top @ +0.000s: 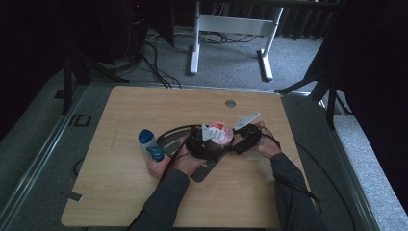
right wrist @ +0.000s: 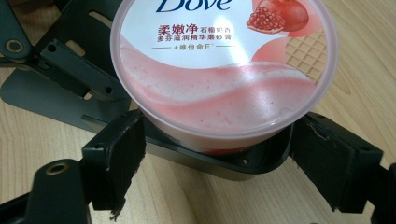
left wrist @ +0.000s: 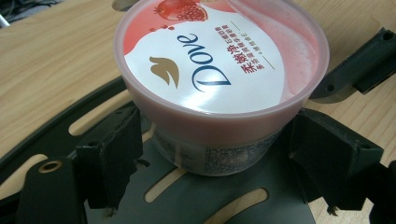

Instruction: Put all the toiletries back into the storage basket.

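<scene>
Tub [left wrist: 219,74] standing on the dark plate [left wrist: 210,200], between the fingers of both grippers. Left gripper [left wrist: 210,154] spread wide round its base, right gripper [right wrist: 215,149] spread just under its lid [right wrist: 224,60]. Neither clamped yet; gripping and opening likely left.

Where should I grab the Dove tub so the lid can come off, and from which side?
Probably with the left gripper on the tub's lower wall, under the overhanging lid rim of the Dove tub, jaws coming in level from opposite sides. It stands upright on the slotted plate, and its round wall fits between the pads. The right gripper could take the lid.
</scene>
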A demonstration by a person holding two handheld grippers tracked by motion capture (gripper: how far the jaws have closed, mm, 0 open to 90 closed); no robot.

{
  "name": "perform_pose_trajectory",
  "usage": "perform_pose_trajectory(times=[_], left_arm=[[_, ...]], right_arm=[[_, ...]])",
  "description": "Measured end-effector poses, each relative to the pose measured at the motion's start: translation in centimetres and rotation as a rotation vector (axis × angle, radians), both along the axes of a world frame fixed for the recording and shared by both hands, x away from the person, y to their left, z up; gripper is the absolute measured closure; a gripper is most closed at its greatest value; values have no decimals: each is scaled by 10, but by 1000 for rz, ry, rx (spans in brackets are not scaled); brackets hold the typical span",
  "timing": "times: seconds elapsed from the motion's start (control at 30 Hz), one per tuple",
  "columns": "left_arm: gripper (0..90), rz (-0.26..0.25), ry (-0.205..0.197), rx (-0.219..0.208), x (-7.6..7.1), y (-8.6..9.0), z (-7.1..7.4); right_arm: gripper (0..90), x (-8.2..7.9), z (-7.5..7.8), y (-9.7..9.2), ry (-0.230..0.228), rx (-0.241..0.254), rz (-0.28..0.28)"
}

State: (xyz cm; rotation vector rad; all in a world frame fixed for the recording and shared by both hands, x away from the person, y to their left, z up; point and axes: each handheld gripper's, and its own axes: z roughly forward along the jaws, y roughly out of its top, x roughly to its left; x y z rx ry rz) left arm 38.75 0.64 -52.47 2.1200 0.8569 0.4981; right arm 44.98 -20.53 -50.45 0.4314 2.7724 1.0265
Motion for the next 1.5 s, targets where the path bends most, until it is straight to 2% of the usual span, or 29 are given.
perform_pose_trajectory(times=[0.33,0.6,0.7,0.83,0.93,1.1,1.37,1.5], left_arm=[[176,-10,35,43,3,-2,-2],[176,-12,44,37,4,-2,-3],[181,-15,45,38,4,-2,-3],[187,-17,44,55,4,-2,-3],[188,-17,43,54,4,-2,-4],[191,-17,37,70,3,-3,-4],[207,-14,34,82,1,-4,-5],[266,-10,20,77,-2,-3,-5]], right_arm=[[187,-1,-6,2,2,-23,-12],[223,-3,-6,0,1,-33,-12],[240,-5,-6,-2,-14,-39,-15],[253,-8,2,-10,-30,1,-34],[273,-9,3,-16,-31,-10,-40],[300,-11,-4,-23,-18,1,-60],[335,-9,-16,-29,10,-23,-83],[376,-9,-20,-29,13,-26,-84]])
